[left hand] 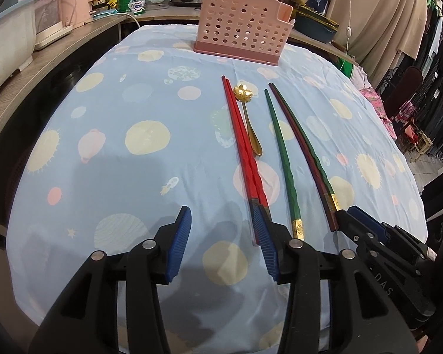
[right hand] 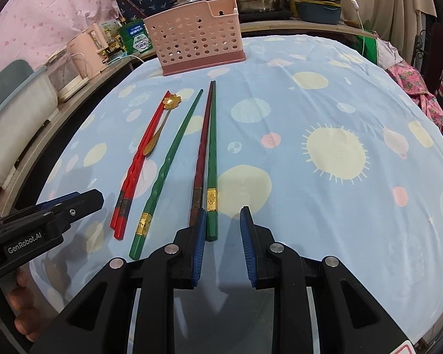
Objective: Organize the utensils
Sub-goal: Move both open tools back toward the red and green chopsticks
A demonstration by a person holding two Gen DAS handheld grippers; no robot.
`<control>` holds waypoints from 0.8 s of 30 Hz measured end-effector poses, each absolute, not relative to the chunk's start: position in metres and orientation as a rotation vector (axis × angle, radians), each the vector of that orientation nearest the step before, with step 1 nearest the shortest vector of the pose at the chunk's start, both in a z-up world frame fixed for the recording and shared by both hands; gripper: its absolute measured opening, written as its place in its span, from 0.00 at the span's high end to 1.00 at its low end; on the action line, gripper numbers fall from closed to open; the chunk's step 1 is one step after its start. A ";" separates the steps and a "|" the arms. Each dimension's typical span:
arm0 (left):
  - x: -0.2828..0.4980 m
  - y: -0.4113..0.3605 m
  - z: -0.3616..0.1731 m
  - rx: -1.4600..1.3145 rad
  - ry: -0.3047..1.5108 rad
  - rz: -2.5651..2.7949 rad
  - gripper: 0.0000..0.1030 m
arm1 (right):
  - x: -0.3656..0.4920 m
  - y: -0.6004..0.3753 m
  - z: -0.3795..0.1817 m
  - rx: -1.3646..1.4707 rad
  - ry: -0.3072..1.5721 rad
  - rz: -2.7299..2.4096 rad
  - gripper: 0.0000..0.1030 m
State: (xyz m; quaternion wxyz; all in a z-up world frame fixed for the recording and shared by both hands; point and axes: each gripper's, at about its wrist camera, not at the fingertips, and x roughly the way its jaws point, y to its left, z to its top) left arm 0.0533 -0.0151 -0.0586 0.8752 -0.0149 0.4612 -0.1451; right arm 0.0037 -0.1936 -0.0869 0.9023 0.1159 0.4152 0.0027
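Hovering both fingers (left hand: pixel 221 236) (right hand: pixel 223 230) spread and empty, I'd straddle the red chopsticks (left hand: pixel 242 144) squarely, apparently just beyond my left tips, well short of the pink holder (left hand: pixel 239 26).

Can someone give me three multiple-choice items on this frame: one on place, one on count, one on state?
1. Where does the gold spoon lie?
A. Beside the red chopsticks
B. Inside the pink basket
C. Right of the green chopsticks

2. How many green chopsticks lie on the cloth?
A. One
B. Two
C. Four

3. What is between the right gripper's fingers?
A. A spoon
B. A red chopstick
C. Nothing

Key: 1 A, its handle lies alongside the red pair. 2 B, one alone, one paired with a dark red stick. 3 C, only cloth shows in the gap.
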 end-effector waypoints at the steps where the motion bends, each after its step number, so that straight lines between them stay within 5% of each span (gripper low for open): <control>1: 0.053 -0.016 -0.059 -0.031 0.962 -0.305 0.59 | 0.004 -0.193 -0.087 0.236 0.857 0.005 0.77; 24: 0.056 -0.020 -0.070 -0.013 0.975 -0.296 0.59 | 0.002 -0.196 -0.088 0.253 0.854 -0.004 0.85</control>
